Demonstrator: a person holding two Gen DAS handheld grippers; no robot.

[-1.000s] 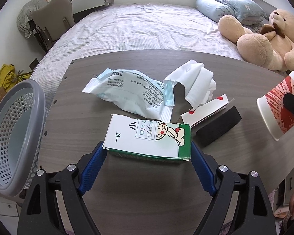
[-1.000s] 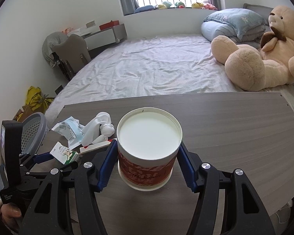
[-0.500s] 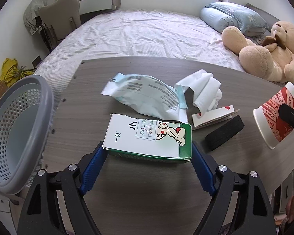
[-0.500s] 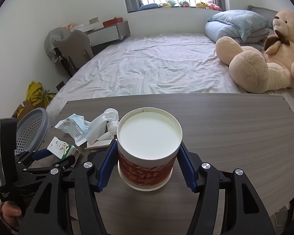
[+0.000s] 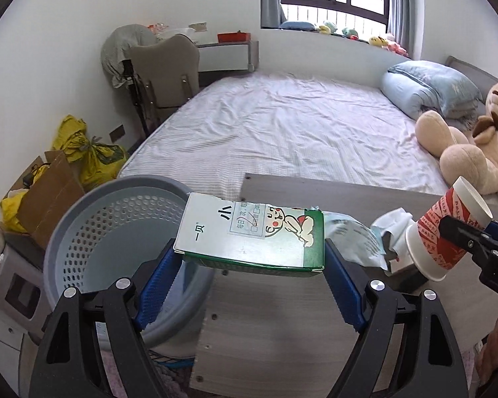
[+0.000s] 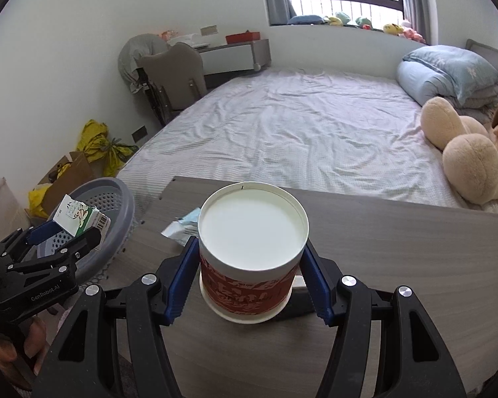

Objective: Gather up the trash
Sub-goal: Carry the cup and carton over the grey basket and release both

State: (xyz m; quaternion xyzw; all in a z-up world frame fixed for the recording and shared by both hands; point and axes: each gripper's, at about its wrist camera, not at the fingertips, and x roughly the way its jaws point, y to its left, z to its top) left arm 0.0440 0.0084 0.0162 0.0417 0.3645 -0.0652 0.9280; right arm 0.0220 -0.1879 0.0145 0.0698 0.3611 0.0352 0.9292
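Observation:
My left gripper (image 5: 249,258) is shut on a flattened white-and-green carton (image 5: 252,235) and holds it in the air at the table's left edge, partly over the grey perforated basket (image 5: 116,232). In the right wrist view the carton (image 6: 78,217) hangs above the basket (image 6: 116,205). My right gripper (image 6: 250,265) is shut on a red-and-white paper cup (image 6: 252,242), held above the table; the cup also shows in the left wrist view (image 5: 445,235). A pale blue wrapper (image 5: 348,235) and crumpled white tissue (image 5: 390,229) lie on the table.
The grey wooden table (image 6: 398,248) stands against a bed (image 6: 298,126) with a teddy bear (image 6: 471,152). A black block (image 5: 405,275) lies behind the cup. A cardboard box (image 5: 46,199) and yellow bags (image 5: 89,152) sit on the floor left of the basket.
My left gripper has lifted the carton off the table and swung it left toward the basket. My right gripper has also moved left with the cup.

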